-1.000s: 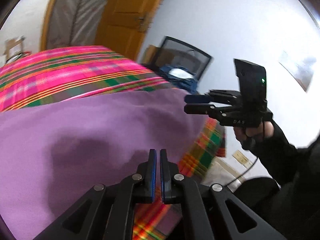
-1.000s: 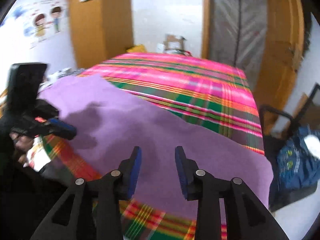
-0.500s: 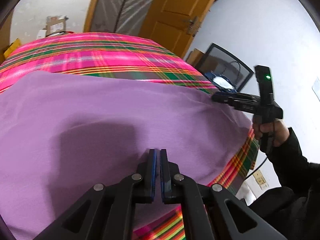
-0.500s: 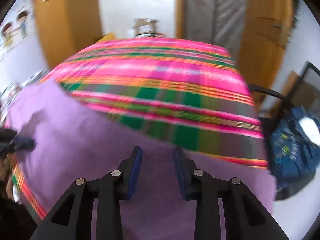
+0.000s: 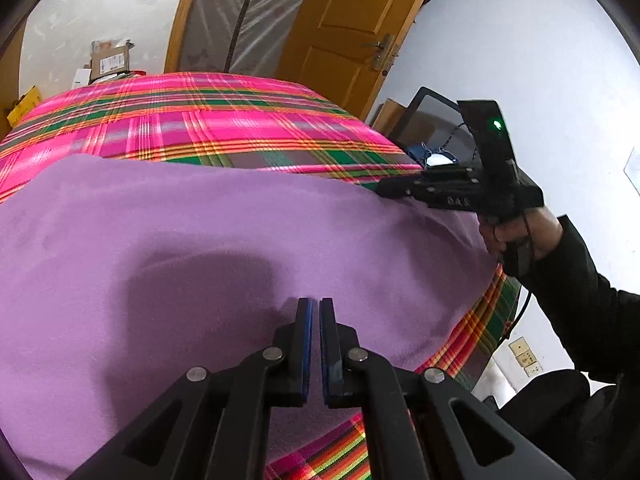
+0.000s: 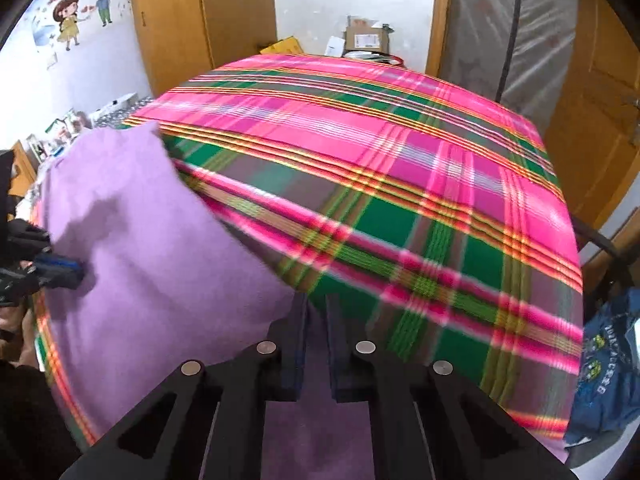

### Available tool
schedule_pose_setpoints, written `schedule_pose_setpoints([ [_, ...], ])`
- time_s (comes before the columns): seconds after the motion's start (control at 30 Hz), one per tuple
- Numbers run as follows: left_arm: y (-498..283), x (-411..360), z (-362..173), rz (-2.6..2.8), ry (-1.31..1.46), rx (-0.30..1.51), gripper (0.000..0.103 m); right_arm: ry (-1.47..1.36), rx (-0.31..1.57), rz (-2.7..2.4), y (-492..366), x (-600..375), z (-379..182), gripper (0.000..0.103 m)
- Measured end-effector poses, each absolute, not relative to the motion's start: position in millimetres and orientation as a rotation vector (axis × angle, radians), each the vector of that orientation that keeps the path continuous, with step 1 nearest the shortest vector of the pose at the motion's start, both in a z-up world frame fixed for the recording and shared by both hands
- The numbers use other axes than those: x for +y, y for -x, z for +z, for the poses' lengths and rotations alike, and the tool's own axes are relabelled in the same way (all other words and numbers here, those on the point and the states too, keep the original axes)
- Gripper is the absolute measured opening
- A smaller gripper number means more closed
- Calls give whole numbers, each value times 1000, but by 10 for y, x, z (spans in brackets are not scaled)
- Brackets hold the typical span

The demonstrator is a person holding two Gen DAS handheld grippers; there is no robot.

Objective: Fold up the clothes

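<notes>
**Purple Cloth Spread on Plaid Bed, Both Grippers at Its Near Edge**

A purple cloth (image 5: 200, 248) was seen lying flat across the near part of a bed covered by a pink and green plaid blanket (image 5: 208, 120). In the left wrist view the cloth filled the frame from 9 o'clock through the centre to about 3 o'clock, with the bare plaid beyond it toward 12 o'clock and a strip of plaid exposed at 5 o'clock.

The left gripper (image 5: 313, 308) was clenched, its blue-padded fingers nearly together above the cloth near its front edge; whether any fabric was pinched between them could not be told. A dark shadow was cast on the cloth just beyond the fingertips.

The right gripper (image 6: 316, 308) was closing at the cloth's corner, with purple fabric seen between and beneath its fingers; whether the pads were already pressed on the fabric could not be told. In the left wrist view this gripper (image 5: 384, 190) was found at 3 o'clock, held by a hand (image 5: 520, 236) in a black sleeve (image 5: 580, 300).

In the right wrist view the cloth (image 6: 152, 260) occupied 8 o'clock, and a blue denim garment (image 6: 608, 368) was seen off the bed at 4 o'clock. A wooden door (image 5: 352, 28) stood at 1 o'clock behind the bed.
</notes>
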State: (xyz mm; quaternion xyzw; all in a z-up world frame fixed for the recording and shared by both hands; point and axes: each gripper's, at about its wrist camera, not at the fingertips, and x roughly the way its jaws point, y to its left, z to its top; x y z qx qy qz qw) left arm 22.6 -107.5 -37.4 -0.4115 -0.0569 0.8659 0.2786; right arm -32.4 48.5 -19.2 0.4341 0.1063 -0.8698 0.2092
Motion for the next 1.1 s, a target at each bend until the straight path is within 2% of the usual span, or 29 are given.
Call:
schedule_pose_setpoints([
  [0.1,-233,-1107,-404,2324,1120,-166,2,-1220,283,-2505,340,610,-173,9],
  [0.23,-222,-1143,-365,2334,1103,-161,2,-1109,121,-2547,102,866,5,9],
  [0.33,-199,-1138,-378,2331,1109,-161,2,-1052,103,-2563,-177,951,51,18],
  [0.4,-190,-1094,-397,2319,1113,-150,2,-1055,87,-2567,-332,975,-18,27],
  [0.67,-191,-813,-353,2264,1090,-78,2,-1081,62,-2675,-720,1194,-235,26],
  [0.83,-192,-788,-344,2260,1091,-76,2,-1131,-224,-2820,-739,1952,-228,26],
  [0.93,-207,-797,-359,2262,1099,-80,2,-1155,-334,-2902,-774,2279,-212,27],
  [1.07,-198,-777,-370,2256,1108,-77,2,-1188,-625,-2921,-825,2716,-274,34],
  [1.1,-192,-765,-372,2254,1111,-75,2,-1179,-702,-2894,-825,2793,-309,38],
])
